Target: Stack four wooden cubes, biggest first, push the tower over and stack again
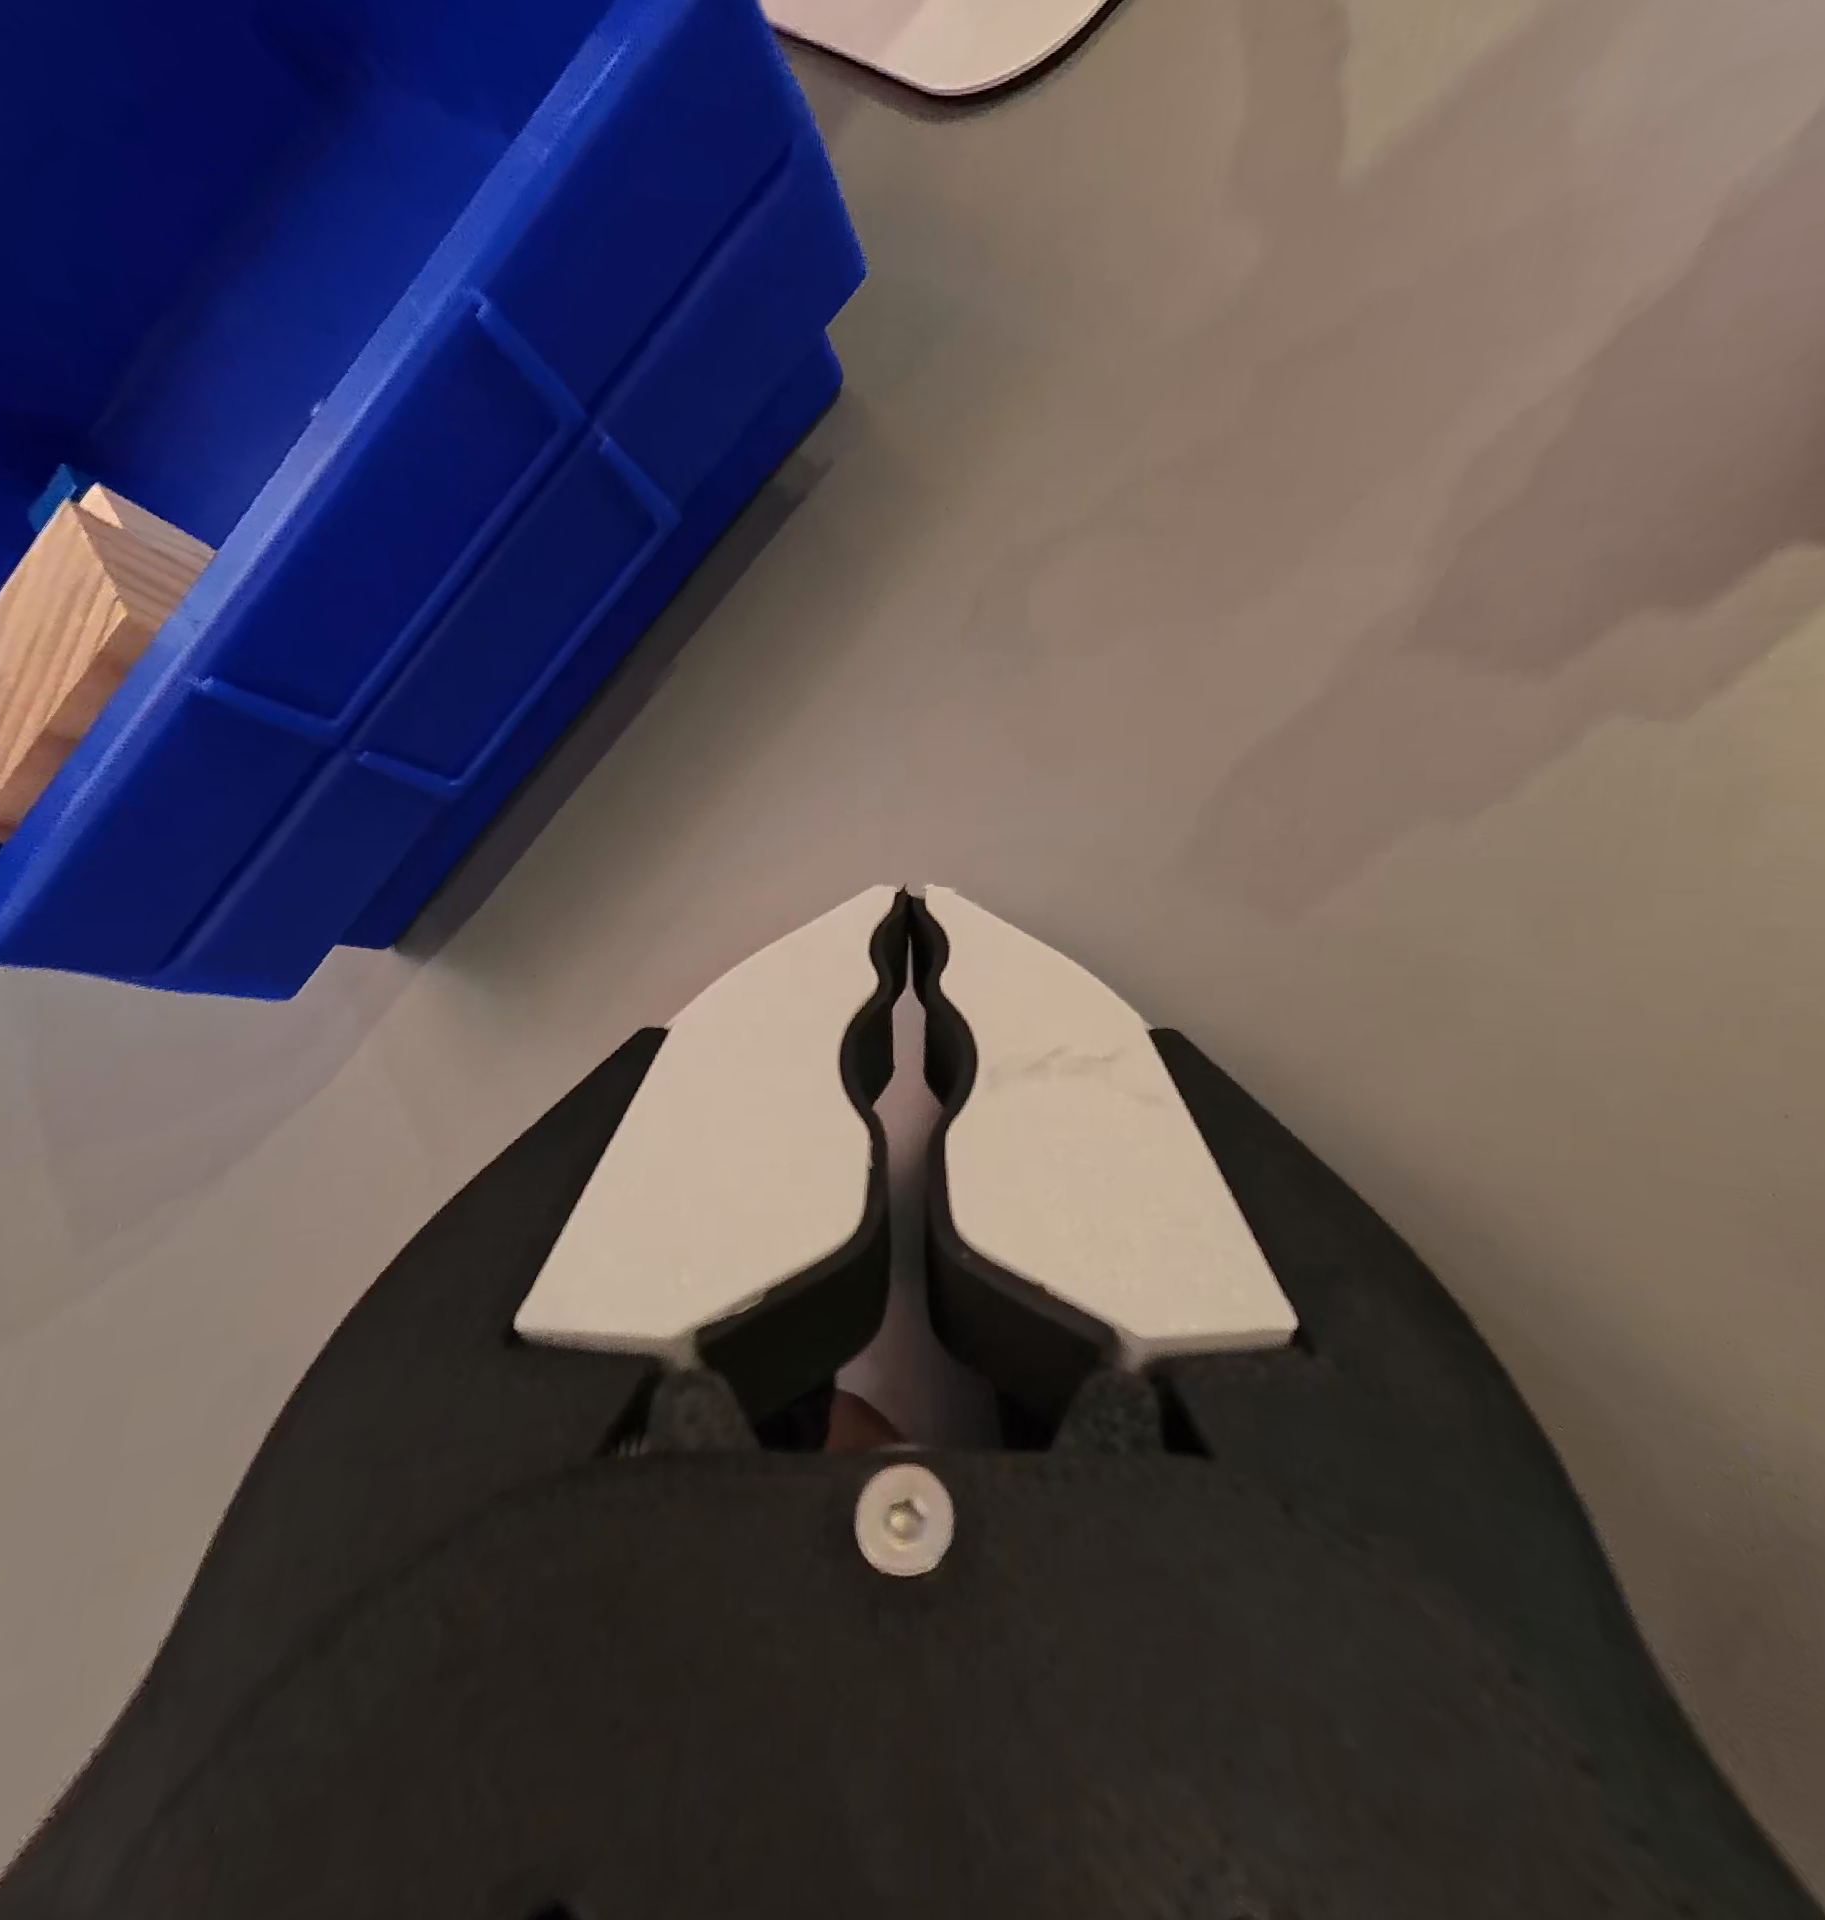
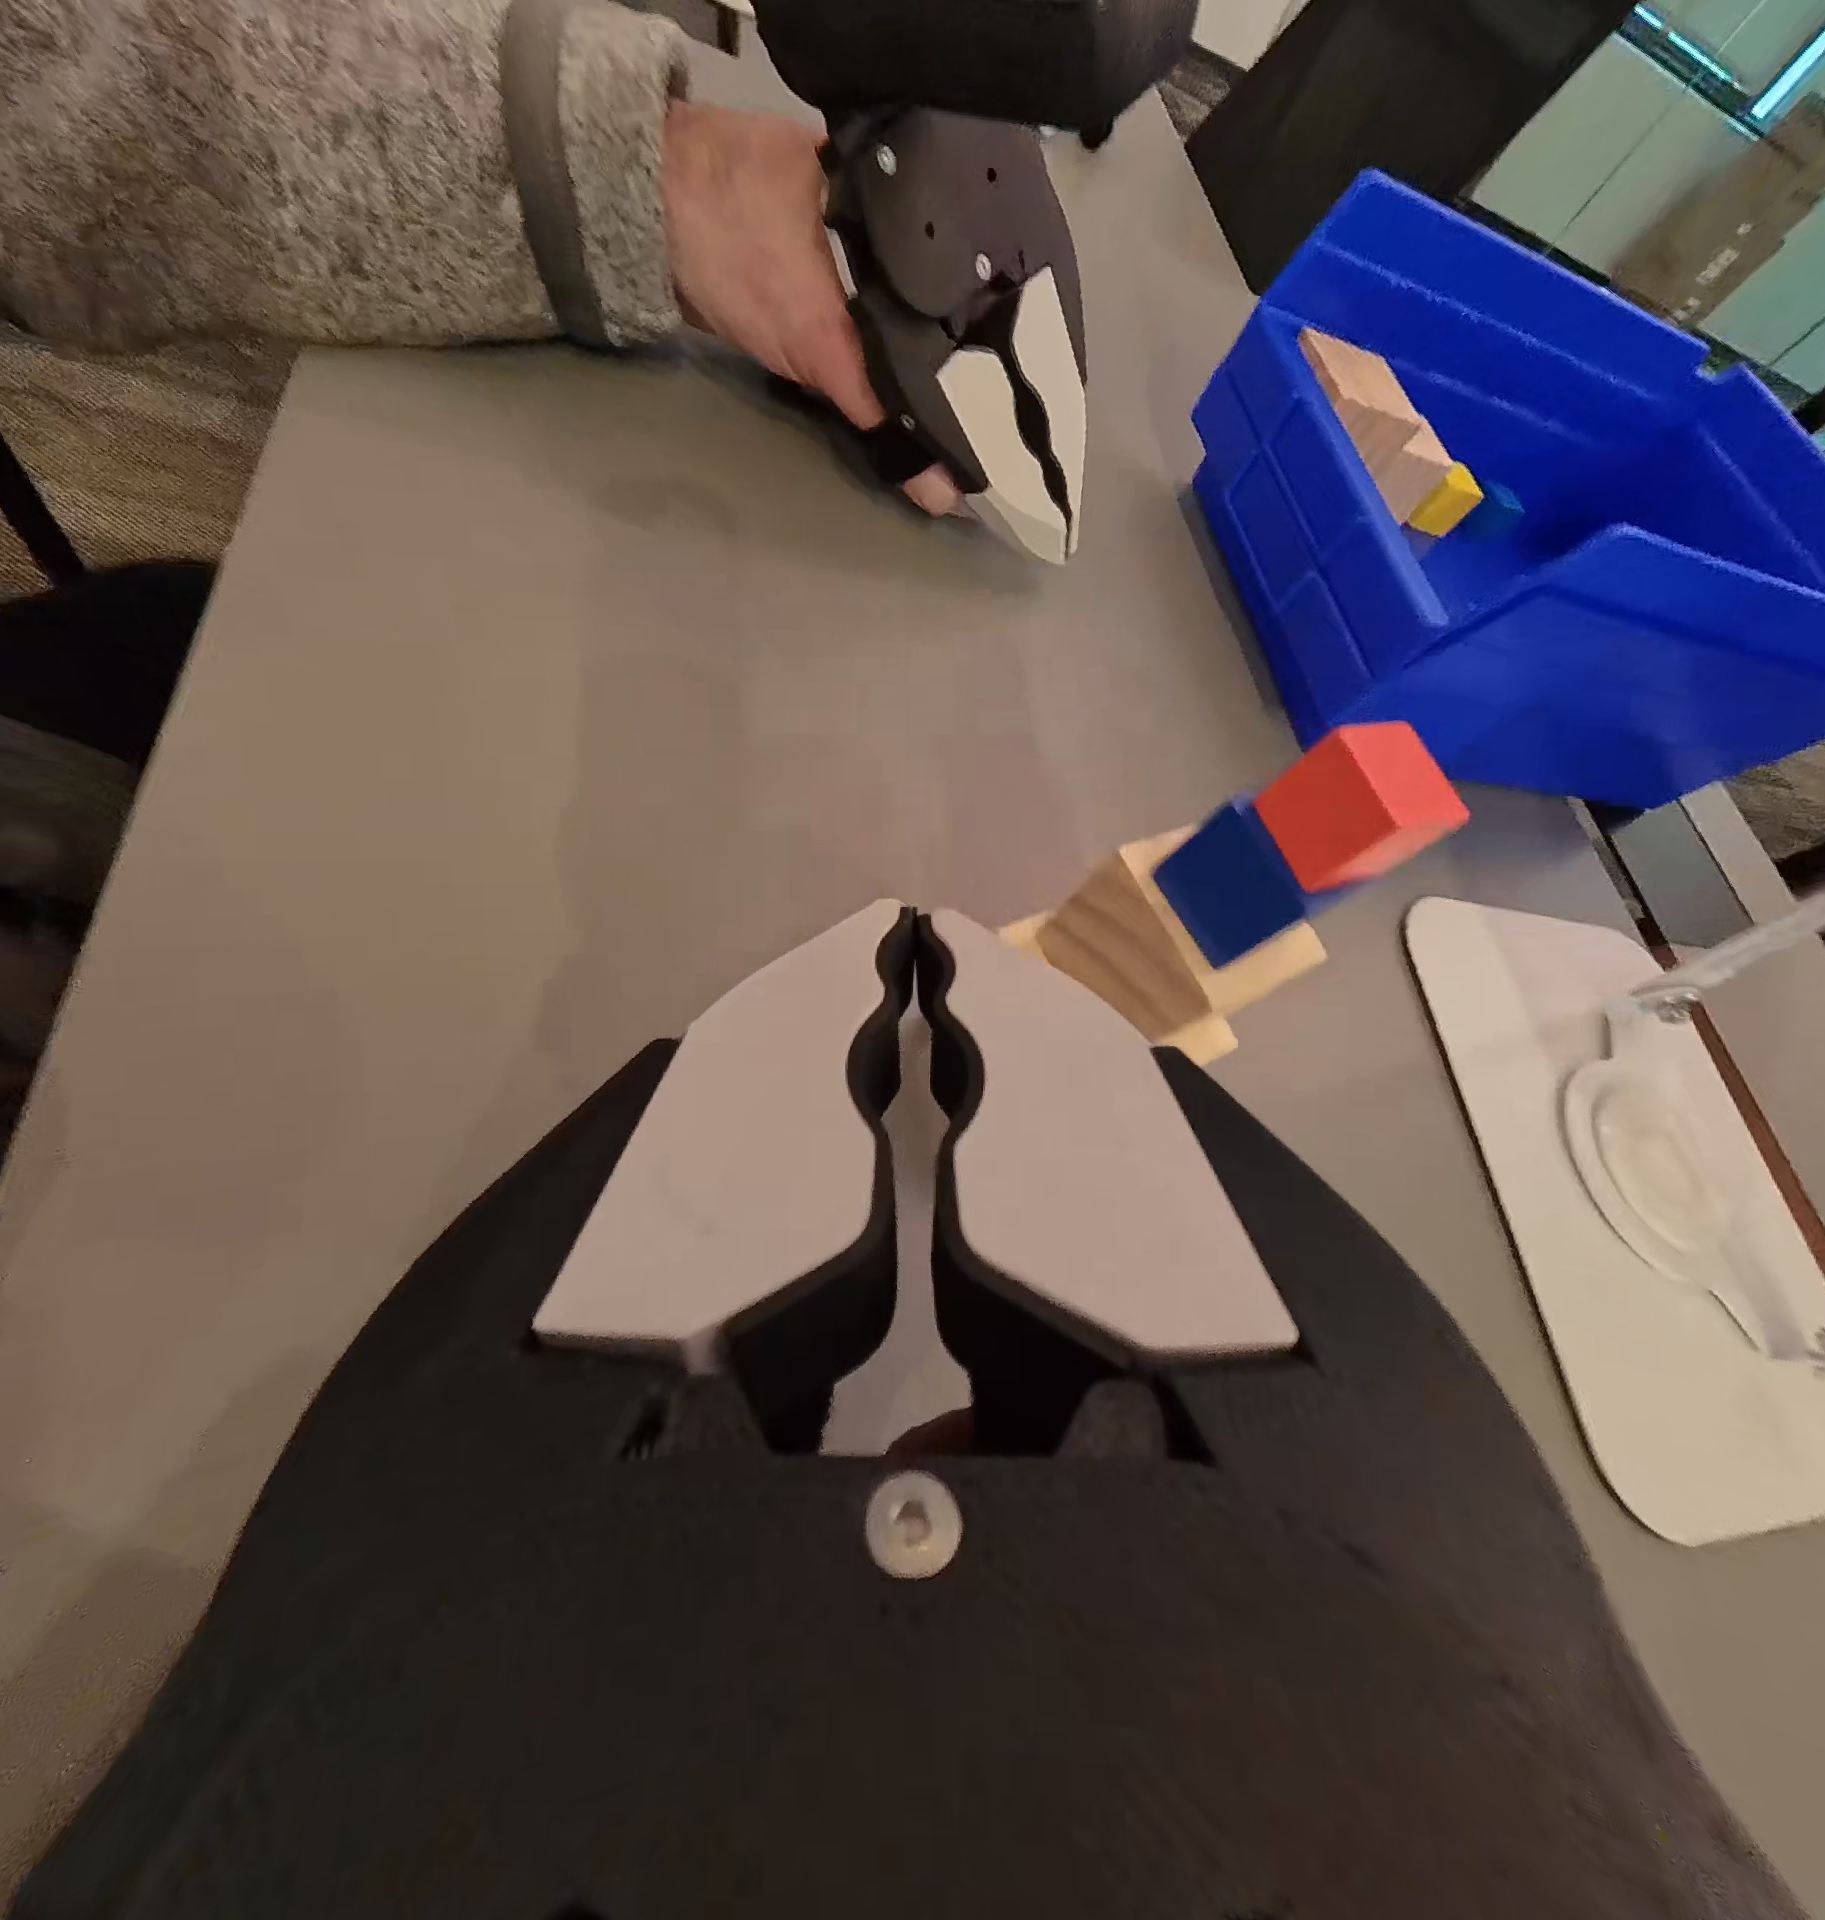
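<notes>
In the right wrist view a tower of cubes leans far over to the right, blurred with motion. It is a pale wooden cube [image 2: 1256, 987] at the bottom, a grained wooden cube [image 2: 1110, 940], a blue cube [image 2: 1230, 883] and a red cube [image 2: 1355, 805] on top. My right gripper [image 2: 913, 914] is shut and empty, its tip right beside the tower's lower left side. My left gripper [image 2: 1062, 545] is shut and empty, held by a hand at the far side of the grey table [image 2: 575, 727]. In the left wrist view it [image 1: 906, 891] points at bare table.
A blue bin [image 2: 1614, 644] stands at the right behind the tower, holding wooden blocks [image 2: 1375, 416], a yellow block [image 2: 1448, 499] and a small blue one. The bin [image 1: 420, 520] also shows in the left wrist view with a wooden block [image 1: 56, 655]. A white mat [image 2: 1510, 1195] with a glass object lies at the right edge. The tips of one gripper are about 25 cm away from the tips of the other. My right gripper is the nearer one to the blue cube [image 2: 1230, 883]: about 6 cm, against 25 cm.
</notes>
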A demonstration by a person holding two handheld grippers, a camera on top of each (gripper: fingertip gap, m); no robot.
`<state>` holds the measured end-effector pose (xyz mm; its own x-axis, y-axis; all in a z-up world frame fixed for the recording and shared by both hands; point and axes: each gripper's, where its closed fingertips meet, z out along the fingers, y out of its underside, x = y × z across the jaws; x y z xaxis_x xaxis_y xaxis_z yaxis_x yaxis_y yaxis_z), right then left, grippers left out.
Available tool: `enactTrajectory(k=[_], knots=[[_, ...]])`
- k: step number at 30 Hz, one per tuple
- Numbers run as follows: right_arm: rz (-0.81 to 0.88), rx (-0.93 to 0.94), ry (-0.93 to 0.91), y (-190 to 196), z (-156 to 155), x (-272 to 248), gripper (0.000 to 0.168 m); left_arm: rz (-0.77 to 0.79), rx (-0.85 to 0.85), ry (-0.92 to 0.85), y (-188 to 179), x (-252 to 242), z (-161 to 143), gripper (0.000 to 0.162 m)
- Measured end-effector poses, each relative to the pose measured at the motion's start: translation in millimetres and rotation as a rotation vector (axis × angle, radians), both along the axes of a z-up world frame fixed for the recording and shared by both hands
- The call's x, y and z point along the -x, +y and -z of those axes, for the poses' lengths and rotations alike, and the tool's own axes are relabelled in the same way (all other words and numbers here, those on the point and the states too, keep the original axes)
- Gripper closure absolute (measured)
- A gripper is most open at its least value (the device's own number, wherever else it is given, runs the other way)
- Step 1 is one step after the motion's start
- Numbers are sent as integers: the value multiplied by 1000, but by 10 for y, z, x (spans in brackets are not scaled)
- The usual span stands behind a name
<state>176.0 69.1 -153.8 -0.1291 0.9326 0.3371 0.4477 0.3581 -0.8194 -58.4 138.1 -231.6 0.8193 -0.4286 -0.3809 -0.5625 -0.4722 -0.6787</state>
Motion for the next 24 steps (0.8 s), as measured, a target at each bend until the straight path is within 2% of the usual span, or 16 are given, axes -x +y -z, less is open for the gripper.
enactTrajectory(k=[3,7,11,14,16,17,19,21,22,24], knots=[[13,-5,25,-169,45,208,168,-20,-1,2,-17,97,1,162],[37,-188,-9,-447,135,621,168,-30,-2,4,-22,139,1,162],[56,-222,28,-787,-14,1076,168,-30,0,0,-21,141,2,162],[99,-283,49,-832,-166,1287,168,-27,0,0,-22,139,3,162],[193,-316,34,-589,-189,1264,168,-24,0,0,-24,138,2,162],[268,-300,10,-344,-135,1164,168,-22,1,-1,-25,135,3,162],[465,-185,-91,321,197,691,168,-17,1,-2,-28,128,2,162],[630,-9,-68,740,364,77,168,-11,3,-5,-31,121,4,162],[676,14,-95,772,387,-179,168,-10,3,-5,-32,120,3,162],[656,30,-123,585,525,-433,168,-8,8,-12,-29,120,6,162]])
